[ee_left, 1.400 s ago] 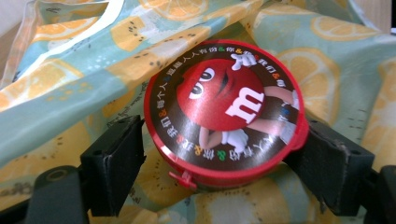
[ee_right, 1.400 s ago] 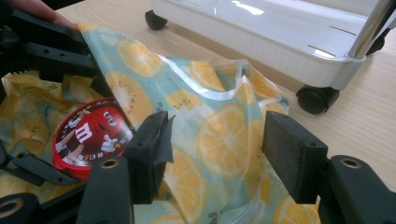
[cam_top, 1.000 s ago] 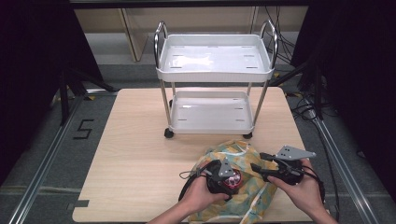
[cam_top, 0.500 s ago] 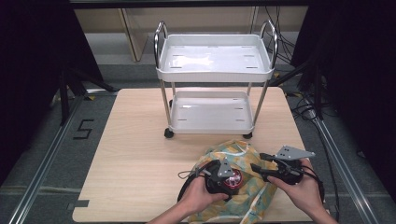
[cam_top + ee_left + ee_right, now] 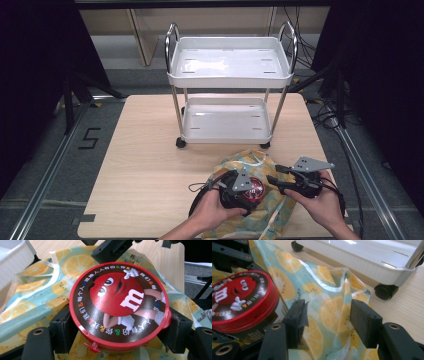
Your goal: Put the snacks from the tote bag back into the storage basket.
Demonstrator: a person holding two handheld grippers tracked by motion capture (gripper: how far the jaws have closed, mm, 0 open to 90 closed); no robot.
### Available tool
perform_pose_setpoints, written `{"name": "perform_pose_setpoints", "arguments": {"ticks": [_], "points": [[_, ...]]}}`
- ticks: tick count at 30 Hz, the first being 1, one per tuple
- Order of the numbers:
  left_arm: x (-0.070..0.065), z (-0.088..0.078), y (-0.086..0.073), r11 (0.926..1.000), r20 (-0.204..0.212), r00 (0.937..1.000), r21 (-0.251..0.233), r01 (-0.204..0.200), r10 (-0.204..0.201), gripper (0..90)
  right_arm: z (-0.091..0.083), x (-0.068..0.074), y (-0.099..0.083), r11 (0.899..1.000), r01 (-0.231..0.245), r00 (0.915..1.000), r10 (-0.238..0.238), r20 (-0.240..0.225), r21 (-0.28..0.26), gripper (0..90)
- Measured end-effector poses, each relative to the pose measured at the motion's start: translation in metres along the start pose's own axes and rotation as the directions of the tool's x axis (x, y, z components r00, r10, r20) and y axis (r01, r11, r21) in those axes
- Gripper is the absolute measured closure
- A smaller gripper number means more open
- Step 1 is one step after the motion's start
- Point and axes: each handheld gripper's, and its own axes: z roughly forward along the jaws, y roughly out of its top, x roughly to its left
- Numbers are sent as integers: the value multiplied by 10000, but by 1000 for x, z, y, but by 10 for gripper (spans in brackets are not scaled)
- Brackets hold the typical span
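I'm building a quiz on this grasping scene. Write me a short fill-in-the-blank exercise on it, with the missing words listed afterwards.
1. The left claw is shut on a round red ____ printed with an M&M's character.
2. The bag under both claws is patterned with slices of ____.
3. The right claw's jaws stand ____, with a fold of the bag between them.
4. The white cart on the table has ____ shelves.

Missing words: tin; citrus fruit; open; two
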Motion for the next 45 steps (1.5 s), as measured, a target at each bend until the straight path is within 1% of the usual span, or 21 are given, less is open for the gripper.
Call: {"name": "perform_pose_setpoints", "arguments": {"ticks": [6,8,9,12,13,14,15,16,17,20,21,26,27,28,29,31,34,37,41,42,45], "points": [[0,-4,1,9999,-83,9999,-96,-73,72,250,-1,1,0,10000,-85,9999,85,-69,1,476],[-2,-5,2,9993,-148,9998,-355,147,-152,250,-1,1,0,10000,-31,10000,31,7,-62,477],[-1,-7,3,9997,-214,9998,-221,-41,37,250,-1,0,0,9999,107,9999,-106,64,-130,479],[0,-10,5,9995,-168,9998,-324,-53,48,250,0,0,0,9998,87,9999,-85,84,-200,480],[-1,-10,5,9988,-267,9996,-482,104,-117,250,0,0,0,9998,49,10000,-48,69,-190,480],[1,-12,6,9993,-217,9997,-362,-64,56,250,0,0,0,9997,92,9999,-90,93,-209,480],[0,-12,6,9983,-260,9995,-565,141,-156,250,0,1,0,9998,-10,10000,12,86,-180,480],[1,-13,7,9988,-197,9998,-486,84,-94,250,0,-2,0,9989,384,9992,-380,138,-274,480],[0,-13,7,9980,-307,9994,-625,124,-144,251,0,1,0,9998,56,10000,-55,83,-182,480],[2,-15,7,9984,-326,9995,-567,-55,36,251,-1,2,-1,9999,-65,10000,66,15,-95,481],[1,-15,8,9977,-304,9994,-659,156,-177,251,0,0,0,9997,157,9999,-156,48,-192,482],[2,-18,9,9973,-363,9992,-722,153,-179,251,0,0,0,9995,232,9997,-233,-48,-200,481],[3,-19,9,9975,-454,9990,-701,16,-48,251,0,0,-1,9993,265,9996,-263,96,-251,481],[3,-20,10,9973,-370,9992,-726,147,-174,251,-1,-1,0,9987,425,9990,-420,149,-294,480],[4,-22,10,9979,-435,9991,-644,-25,-3,251,-1,-1,-1,9987,423,9990,-419,146,-287,478],[3,-21,11,9960,-472,9986,-872,203,-245,251,-1,-1,-1,9987,398,9991,-394,136,-311,476],[5,-24,11,9970,-521,9986,-776,70,-111,251,-1,-1,-1,9985,422,9990,-417,155,-344,472],[5,-25,12,9959,-500,9984,-885,200,-245,251,-1,2,-1,9998,43,10000,-42,42,-213,469],[5,-27,13,9954,-576,9982,-952,140,-195,251,-1,1,-1,9995,135,9999,-133,61,-292,467],[6,-28,14,9962,-614,9981,-868,-43,-10,251,-1,1,-1,9993,182,9998,-177,133,-322,467],[6,-30,15,9945,-658,9976,-1035,164,-232,251,-2,3,-1,9995,45,9999,-41,113,-315,467]]}}
